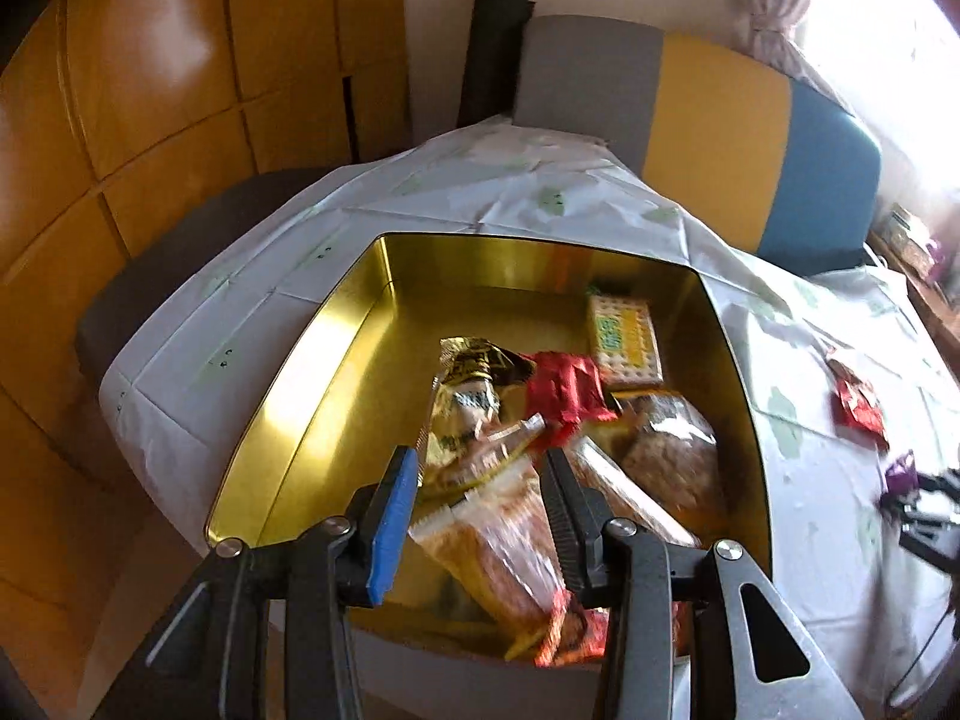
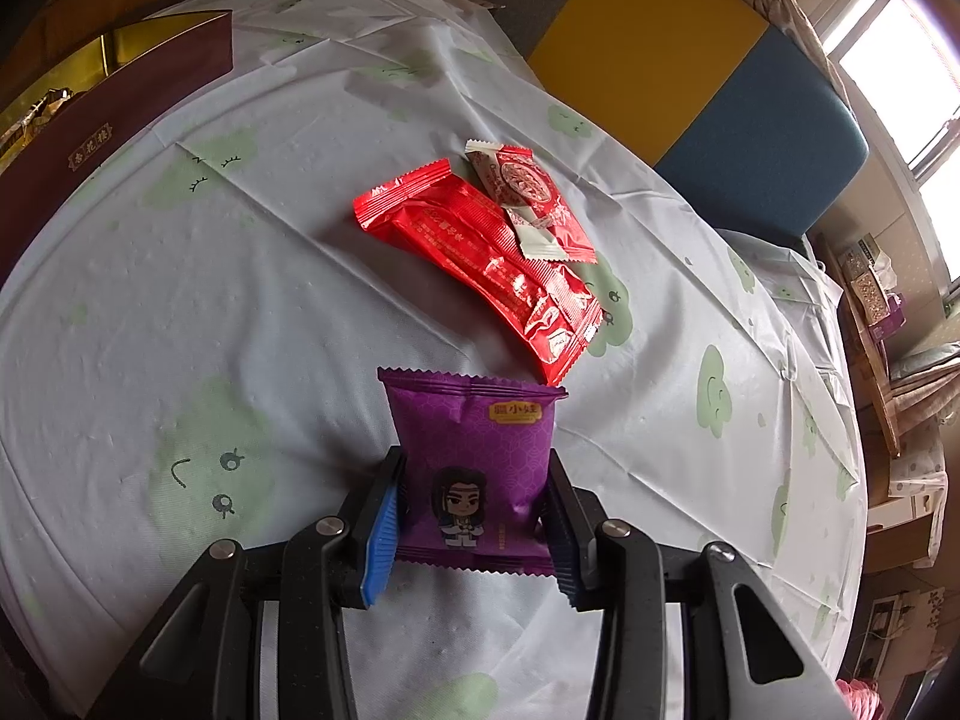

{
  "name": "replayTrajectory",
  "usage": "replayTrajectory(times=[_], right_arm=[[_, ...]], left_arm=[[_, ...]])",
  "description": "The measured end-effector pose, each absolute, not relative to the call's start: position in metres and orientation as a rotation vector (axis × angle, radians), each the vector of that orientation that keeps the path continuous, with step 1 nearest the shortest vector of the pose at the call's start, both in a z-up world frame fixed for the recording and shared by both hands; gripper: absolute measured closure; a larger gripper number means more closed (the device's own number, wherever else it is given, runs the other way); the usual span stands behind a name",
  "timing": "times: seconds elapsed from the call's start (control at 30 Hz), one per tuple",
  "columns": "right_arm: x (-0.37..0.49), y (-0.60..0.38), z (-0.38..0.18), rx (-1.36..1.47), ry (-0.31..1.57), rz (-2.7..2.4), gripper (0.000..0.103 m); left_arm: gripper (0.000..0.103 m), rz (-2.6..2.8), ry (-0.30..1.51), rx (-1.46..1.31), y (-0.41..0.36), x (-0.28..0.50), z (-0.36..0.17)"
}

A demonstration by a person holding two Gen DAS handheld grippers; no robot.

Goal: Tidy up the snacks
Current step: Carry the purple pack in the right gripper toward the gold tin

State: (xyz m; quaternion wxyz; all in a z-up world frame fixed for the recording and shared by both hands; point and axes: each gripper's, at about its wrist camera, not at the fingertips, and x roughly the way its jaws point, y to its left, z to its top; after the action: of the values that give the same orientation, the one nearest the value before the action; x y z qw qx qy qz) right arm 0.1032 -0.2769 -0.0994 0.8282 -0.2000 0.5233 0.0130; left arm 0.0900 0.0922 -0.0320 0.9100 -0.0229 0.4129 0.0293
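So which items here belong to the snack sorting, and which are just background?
Job: gold tin holding snacks; purple packet in the right tool; long red packet; small red-and-white packet; left tool.
Background: tablecloth; colour-block seat.

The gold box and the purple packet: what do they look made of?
The box looks like thin sheet metal, likely tinplate: its gold inner walls are mirror-glossy, reflecting light, with a fine rolled rim. In the right wrist view its outside is matte maroon. The purple packet, between the right gripper's fingers, looks like printed plastic film with a satin sheen: zigzag sealed ends, soft creases.
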Motion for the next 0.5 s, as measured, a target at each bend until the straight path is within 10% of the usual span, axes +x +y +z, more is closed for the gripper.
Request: replayTrajectory(times=[0.5], right_arm=[[0.103, -0.279, -0.100, -0.368, 1.116, 0.028, 0.063]], left_arm=[[0.060, 0.011, 0.839, -0.018, 0.079, 0.055, -0.034]])
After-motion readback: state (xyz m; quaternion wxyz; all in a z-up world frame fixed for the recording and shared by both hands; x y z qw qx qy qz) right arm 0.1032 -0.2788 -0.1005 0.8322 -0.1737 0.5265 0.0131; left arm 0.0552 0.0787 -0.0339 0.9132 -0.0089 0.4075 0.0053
